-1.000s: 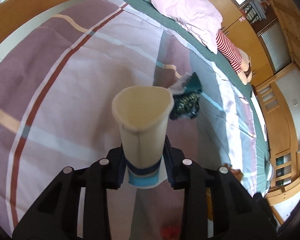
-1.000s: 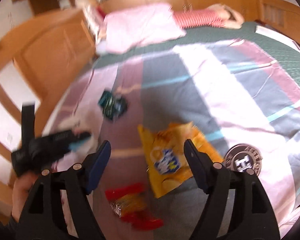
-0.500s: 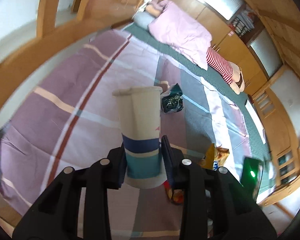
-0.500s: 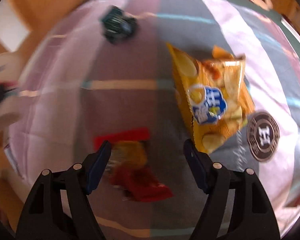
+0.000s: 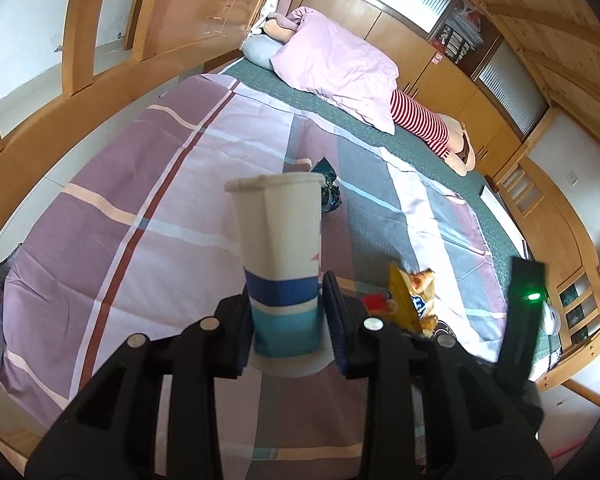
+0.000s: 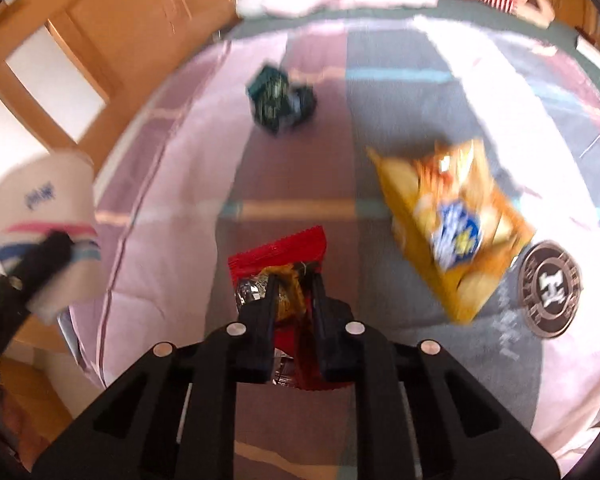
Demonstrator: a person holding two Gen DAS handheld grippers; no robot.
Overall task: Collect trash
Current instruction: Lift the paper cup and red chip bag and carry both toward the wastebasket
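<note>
Right wrist view: the right gripper, its jaws having just closed, pinches a crumpled red snack wrapper on the plaid bedspread, with a yellow chip bag to its right and a dark green crumpled wrapper farther up the bed. The left gripper clamps an upright white paper cup with blue bands near its base, above the bedspread.

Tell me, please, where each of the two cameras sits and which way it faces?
Left wrist: on the left gripper, facing down along the bed toward the pillow; its fingers clamp a cup.
Right wrist: on the right gripper, angled steeply down; its fingers have just closed on a red wrapper.
Shared: cup, chip bag, dark wrapper, red wrapper.
</note>
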